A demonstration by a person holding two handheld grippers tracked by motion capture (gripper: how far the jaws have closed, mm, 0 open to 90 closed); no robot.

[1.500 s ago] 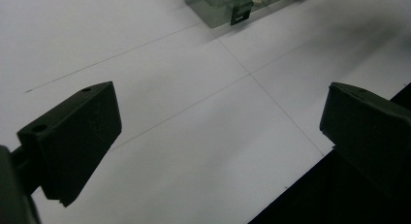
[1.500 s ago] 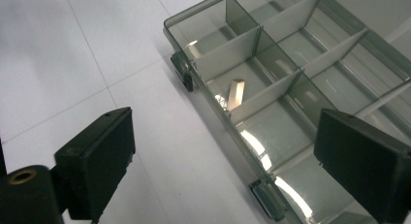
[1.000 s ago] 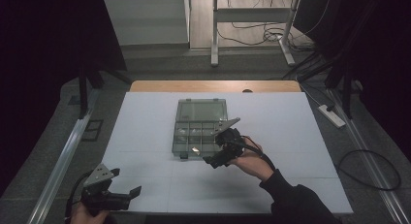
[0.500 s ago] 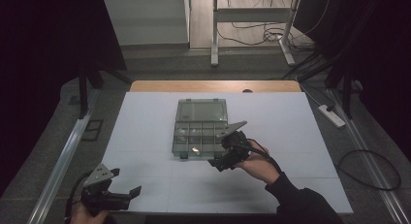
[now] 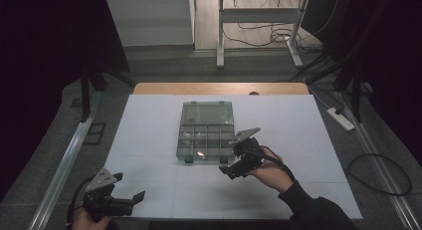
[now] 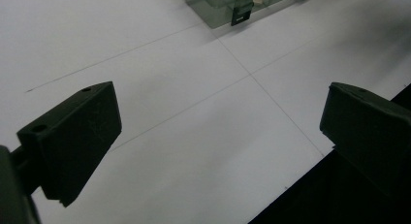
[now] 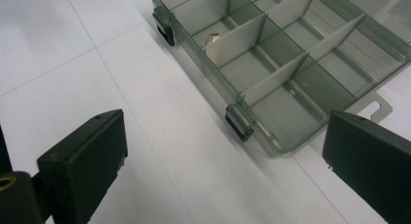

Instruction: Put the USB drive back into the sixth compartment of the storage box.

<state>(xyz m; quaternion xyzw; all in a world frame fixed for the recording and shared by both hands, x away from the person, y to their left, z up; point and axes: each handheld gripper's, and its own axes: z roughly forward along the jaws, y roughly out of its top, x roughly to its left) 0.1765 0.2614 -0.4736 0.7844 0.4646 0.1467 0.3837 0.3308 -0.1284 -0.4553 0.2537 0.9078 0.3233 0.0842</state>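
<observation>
- Just ahead of the right gripper (image 5: pixel 238 166), the clear smoke-grey plastic compartment box (image 5: pixel 206 136) lies open on the table, its lid (image 5: pixel 207 113) folded flat on the far side; the gripper's jaws stand wide apart and hold nothing.
- In the right gripper view the box (image 7: pixel 286 73) sits just beyond and between the jaws, with two dark front latches (image 7: pixel 239 122) hanging loose at its near wall.
- Inside, thin dividers split the tray into small cells; one cell holds a small pale piece (image 7: pixel 212 39), and the others look empty as far as I can tell.
- Judging by this, the opening of the box is done; what is left seems to be work on the contents or the closing, and neither gripper has taken hold of anything yet.
- The left gripper (image 5: pixel 115 200) waits well off from the box at the near left edge of the table, jaws wide and empty; its own view catches only the box's near corner (image 6: pixel 228 10) far ahead.
- Under both tools lies a white matt sheet (image 5: pixel 149 135) with faint ruled lines, covering a wooden tabletop (image 5: pixel 219 88) whose far edge shows.
- Beyond, the room is dim: a grey floor, a table frame (image 5: pixel 259 21), loose cables (image 5: pixel 383 175) and a white power strip (image 5: pixel 340 118) at the right.
</observation>
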